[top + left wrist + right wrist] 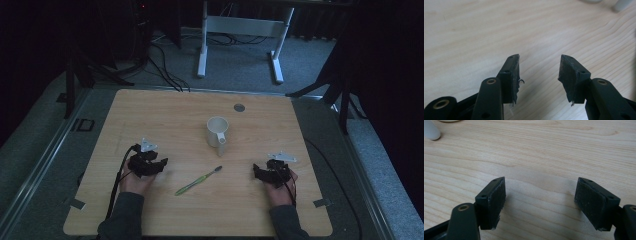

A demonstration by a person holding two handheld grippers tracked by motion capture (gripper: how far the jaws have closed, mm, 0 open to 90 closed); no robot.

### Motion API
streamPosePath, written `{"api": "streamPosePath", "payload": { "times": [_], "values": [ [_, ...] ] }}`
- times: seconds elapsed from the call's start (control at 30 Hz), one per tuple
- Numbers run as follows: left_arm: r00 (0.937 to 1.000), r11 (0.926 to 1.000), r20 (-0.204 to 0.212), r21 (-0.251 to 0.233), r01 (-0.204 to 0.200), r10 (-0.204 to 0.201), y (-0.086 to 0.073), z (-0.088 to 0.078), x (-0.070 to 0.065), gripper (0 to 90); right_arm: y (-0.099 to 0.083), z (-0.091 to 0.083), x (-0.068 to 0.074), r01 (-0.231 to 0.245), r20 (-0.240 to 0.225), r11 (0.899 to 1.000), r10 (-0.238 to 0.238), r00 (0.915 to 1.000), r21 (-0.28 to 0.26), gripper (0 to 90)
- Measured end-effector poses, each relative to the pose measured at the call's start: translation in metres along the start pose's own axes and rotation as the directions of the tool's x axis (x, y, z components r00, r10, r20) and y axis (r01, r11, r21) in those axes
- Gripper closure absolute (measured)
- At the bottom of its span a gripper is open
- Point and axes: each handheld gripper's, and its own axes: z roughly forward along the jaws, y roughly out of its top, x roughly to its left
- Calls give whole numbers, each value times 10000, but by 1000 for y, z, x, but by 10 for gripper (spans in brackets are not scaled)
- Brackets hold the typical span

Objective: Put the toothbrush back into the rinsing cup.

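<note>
Forearms in grey sleeves cut off at the bottom edge of the high view, both hands resting on the wooden table [150, 107]. Left gripper [163, 163] released, jaws apart over bare wood, nothing between the pads [515, 72]. Right gripper [256, 170] likewise spread wide, empty. Between the two, lying flat and slanted, a green toothbrush [197, 181], apart from both; bristle end dark and hard to make out. Beyond it, upright, a white mug [217, 131], handle toward the brush. Room behind very dim; table legs and cables barely readable.
</note>
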Motion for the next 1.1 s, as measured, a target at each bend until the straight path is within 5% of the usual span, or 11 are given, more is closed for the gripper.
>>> {"api": "streamPosePath", "payload": {
  "times": [0.63, 1.1],
  "values": [
    [9981, 9986, 607, -507, 122, -91, 31, -30, -18, 516, 0, 0, 0, -24, -2, 10000, 24, 10000, -3, 246],
    [9951, 9969, 658, -301, -723, 742, 52, -33, -33, 516, 0, 0, 0, -30, -5, 10000, 30, 10000, 0, 247]
  ]
}}
